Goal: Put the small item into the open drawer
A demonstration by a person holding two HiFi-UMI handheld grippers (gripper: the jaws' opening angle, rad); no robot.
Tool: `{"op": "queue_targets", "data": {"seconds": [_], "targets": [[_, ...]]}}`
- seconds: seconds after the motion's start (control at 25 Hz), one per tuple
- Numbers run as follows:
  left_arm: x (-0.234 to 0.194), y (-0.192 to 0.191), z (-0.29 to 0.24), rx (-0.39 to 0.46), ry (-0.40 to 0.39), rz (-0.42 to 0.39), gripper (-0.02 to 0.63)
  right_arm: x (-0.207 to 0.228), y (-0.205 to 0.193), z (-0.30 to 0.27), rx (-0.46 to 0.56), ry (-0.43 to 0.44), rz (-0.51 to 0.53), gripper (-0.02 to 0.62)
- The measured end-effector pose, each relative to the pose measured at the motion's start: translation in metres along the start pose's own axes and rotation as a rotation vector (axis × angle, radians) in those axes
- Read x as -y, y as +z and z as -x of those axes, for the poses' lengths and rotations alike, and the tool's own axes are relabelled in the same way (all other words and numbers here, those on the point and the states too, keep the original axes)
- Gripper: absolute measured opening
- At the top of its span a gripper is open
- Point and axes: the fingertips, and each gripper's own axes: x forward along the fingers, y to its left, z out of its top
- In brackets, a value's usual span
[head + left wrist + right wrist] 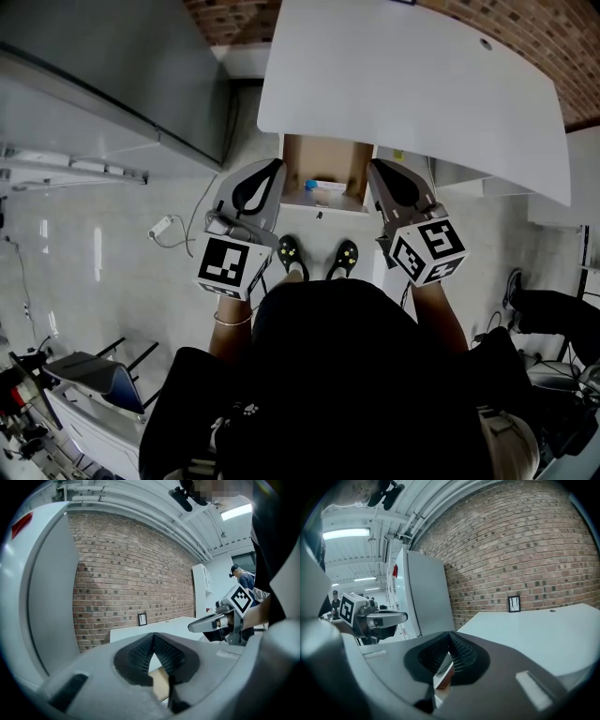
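Jaws together on both, nothing clamped: left gripper (277,167) and right gripper (373,167) level, side by side. Open drawer (323,155) sits between jaw tips, lower down. Small item (325,186) already inside, toward near end. Beyond tips, white desk (412,84), then brick wall (525,28).

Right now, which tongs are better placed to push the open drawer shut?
Left, but barely. The left tongs and right tongs are both shut, empty, flanking the drawer; the dark spot on its front edge sits nearer the left.
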Motion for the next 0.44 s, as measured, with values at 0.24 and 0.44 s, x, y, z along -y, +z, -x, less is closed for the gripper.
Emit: {"op": "queue_targets", "data": {"seconds": [0.24,0.44], "targets": [[-0.0008,0.0004,0.0029,0.004,0.006,0.003,-0.002,-0.0048,0.0007,-0.0009,0.001,0.011,0.000,0.011],[0.0000,0.0014,0.0005,-0.002,0.009,0.008,-0.002,-0.0023,0.0017,-0.0003,0.000,0.016,-0.001,0.011]]}}
